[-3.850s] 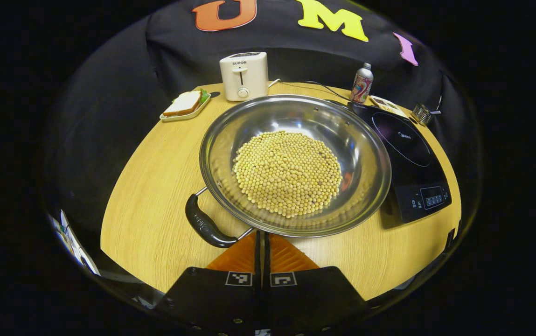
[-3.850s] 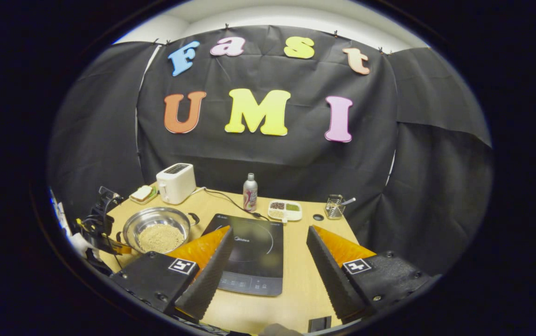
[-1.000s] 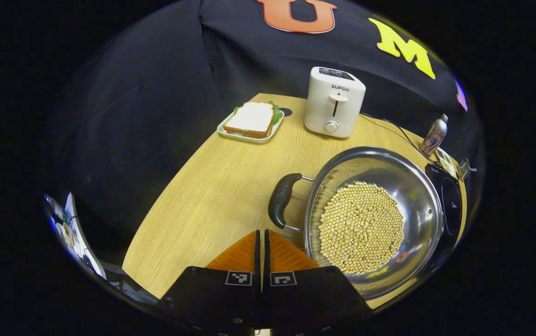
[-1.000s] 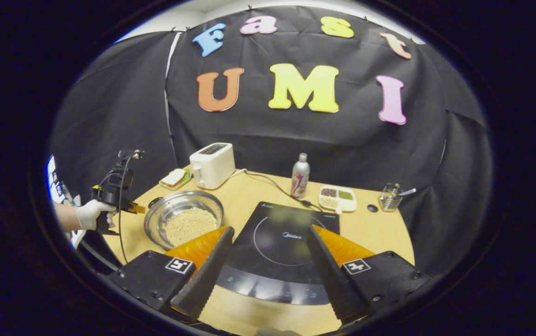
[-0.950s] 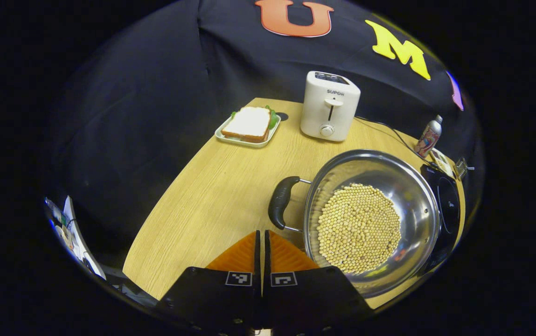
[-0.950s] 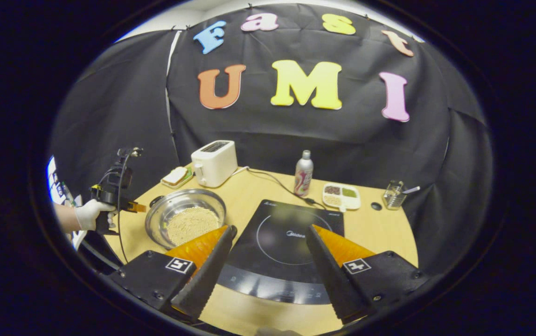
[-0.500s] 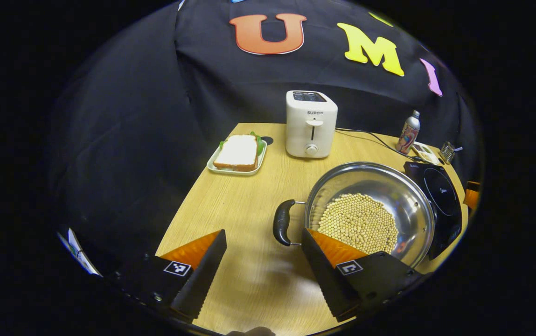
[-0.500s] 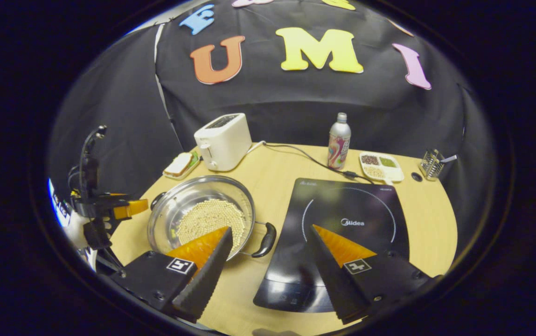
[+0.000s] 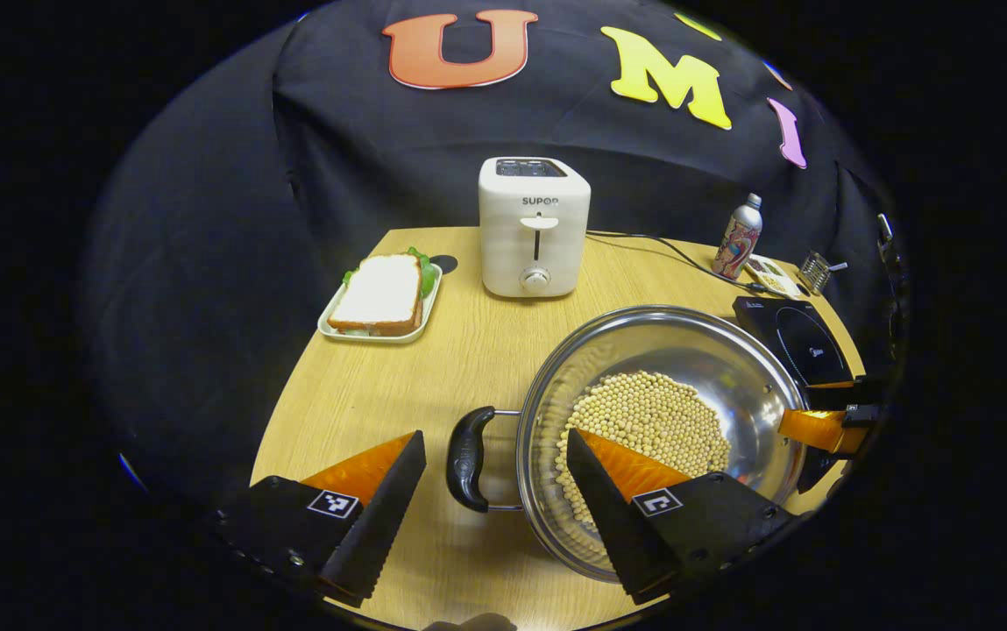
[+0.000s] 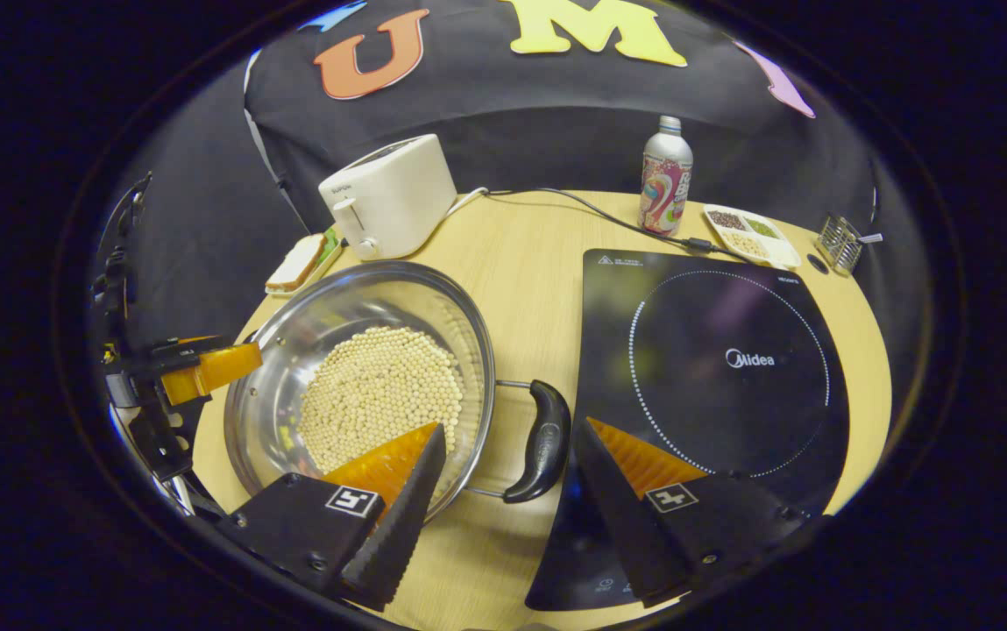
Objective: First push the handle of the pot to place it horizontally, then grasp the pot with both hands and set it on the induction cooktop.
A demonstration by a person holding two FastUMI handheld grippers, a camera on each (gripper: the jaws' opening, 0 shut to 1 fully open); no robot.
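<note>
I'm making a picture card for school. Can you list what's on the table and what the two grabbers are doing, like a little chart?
Pot: shiny round steel pot full of pale round beans, on the wooden table
Pot handles: black curved handle lies between the left gripper's open fingers; other black handle between the right gripper's open fingers
Cooktop: flat black induction cooktop, beside the pot, nothing on it
Also there: white toaster, sandwich on a pale tray, silver patterned bottle
</note>
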